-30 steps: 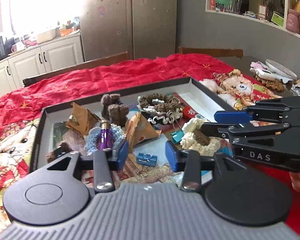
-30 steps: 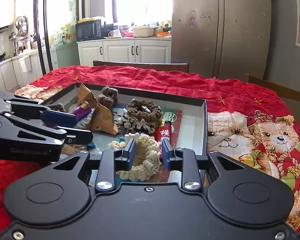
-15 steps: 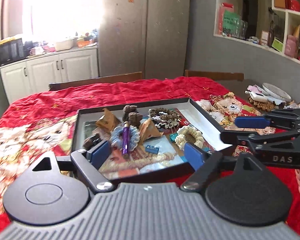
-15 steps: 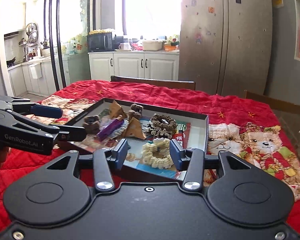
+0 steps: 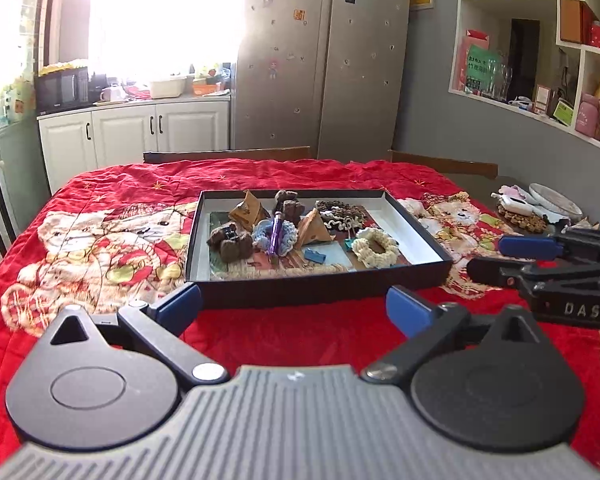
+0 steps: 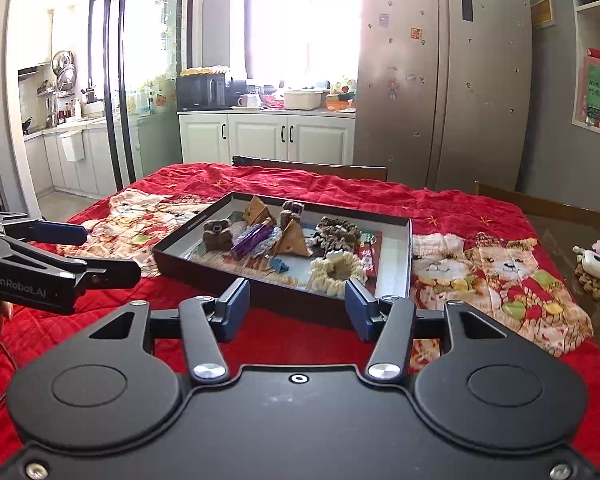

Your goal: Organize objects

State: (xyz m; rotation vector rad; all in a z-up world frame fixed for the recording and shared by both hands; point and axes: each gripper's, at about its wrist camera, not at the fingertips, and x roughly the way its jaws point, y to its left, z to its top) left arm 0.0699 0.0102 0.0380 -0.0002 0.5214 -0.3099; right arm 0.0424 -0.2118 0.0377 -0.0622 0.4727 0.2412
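Note:
A shallow black box (image 5: pixel 420 224) (image 6: pixel 409 264) lies on the red bear-print blanket. It holds a cream scrunchie (image 5: pixel 376 246) (image 6: pixel 336 270), a brown scrunchie (image 5: pixel 340 212), a blue scrunchie with a purple pen (image 5: pixel 275 232) (image 6: pixel 252 238) on it, brown plush bears (image 5: pixel 230 240), paper pyramids (image 5: pixel 314 228) and a blue binder clip (image 5: pixel 314 256). My left gripper (image 5: pixel 294 308) hangs in front of the box, jaws opening wide with nothing between them. My right gripper (image 6: pixel 298 304) is also short of the box, jaws opening and empty. Each shows at the other view's edge.
Wooden chair backs (image 5: pixel 228 155) stand behind the table. At the far right lie a plate (image 5: pixel 554 200), a white item and a woven coaster (image 6: pixel 598 276). Cabinets, a fridge (image 5: pixel 320 60) and wall shelves fill the background.
Both grippers have pulled back and up from over the box, so the whole box now shows. Both pairs of jaws have spread wider. The objects in the box stay where they were.

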